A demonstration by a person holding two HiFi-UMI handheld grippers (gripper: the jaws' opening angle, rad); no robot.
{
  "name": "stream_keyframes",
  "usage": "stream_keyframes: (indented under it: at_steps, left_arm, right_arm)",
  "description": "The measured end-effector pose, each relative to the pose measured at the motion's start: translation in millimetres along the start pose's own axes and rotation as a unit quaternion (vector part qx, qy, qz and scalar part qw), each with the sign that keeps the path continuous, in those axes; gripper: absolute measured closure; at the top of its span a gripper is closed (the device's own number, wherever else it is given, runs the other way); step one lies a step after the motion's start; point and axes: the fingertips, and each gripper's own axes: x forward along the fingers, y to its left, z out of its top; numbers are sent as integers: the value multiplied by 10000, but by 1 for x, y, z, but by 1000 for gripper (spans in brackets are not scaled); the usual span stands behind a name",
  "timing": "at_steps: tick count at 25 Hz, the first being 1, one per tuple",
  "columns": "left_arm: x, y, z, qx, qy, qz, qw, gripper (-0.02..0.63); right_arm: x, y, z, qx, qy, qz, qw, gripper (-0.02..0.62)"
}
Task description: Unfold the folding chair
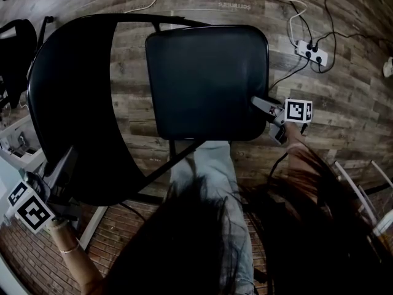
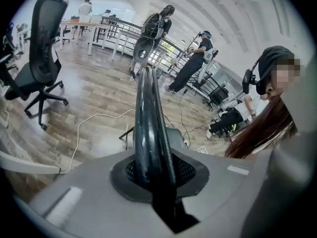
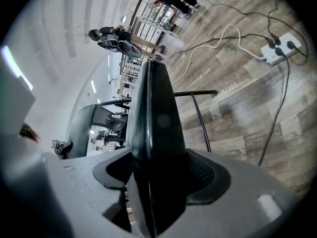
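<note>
Nearest, at the lower left, the left gripper [image 1: 66,161] has its jaws drawn narrow and clamped on the glossy black rim of the backrest [image 2: 148,123]. Across the person's light trouser leg [image 1: 212,183], the right gripper [image 1: 259,102] has its jaws spread wide and clasps the right edge of the seat [image 3: 158,118], which fills the gap between the pads. The folding chair [image 1: 80,103] stands on the wood-plank floor [image 1: 344,103] just in front of the person. It is all black, with a broad curved backrest at the left, a rounded-square seat facing up at the middle, and thin tube framing beneath. Beyond it, a white power strip [image 1: 311,52] with trailing cables lies on the floor.
</note>
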Motion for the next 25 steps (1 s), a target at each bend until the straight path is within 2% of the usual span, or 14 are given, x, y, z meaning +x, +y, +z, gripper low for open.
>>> stream_keyframes:
  at_steps: [6, 10, 17, 22, 25]
  left_arm:
    - [1, 1, 1, 17, -19, 11, 10000, 545]
    - [2, 2, 0, 43, -3, 53, 10000, 545]
    - [2, 1, -1, 49, 27, 23, 10000, 540]
    - [2, 2, -5, 300, 384, 222, 9986, 517]
    - [1, 4, -6, 429, 595, 372, 9966, 495]
  right_arm:
    - [1, 1, 2, -98, 65, -27, 9999, 285]
    - [-2, -4, 0, -21, 54, -320, 9995, 281]
    - [-6, -4, 2, -66, -101, -551, 9984, 268]
    - [-9, -6, 2, -29, -211, -866, 9960, 262]
    - [-20, -6, 0, -55, -248, -1035, 9943, 279]
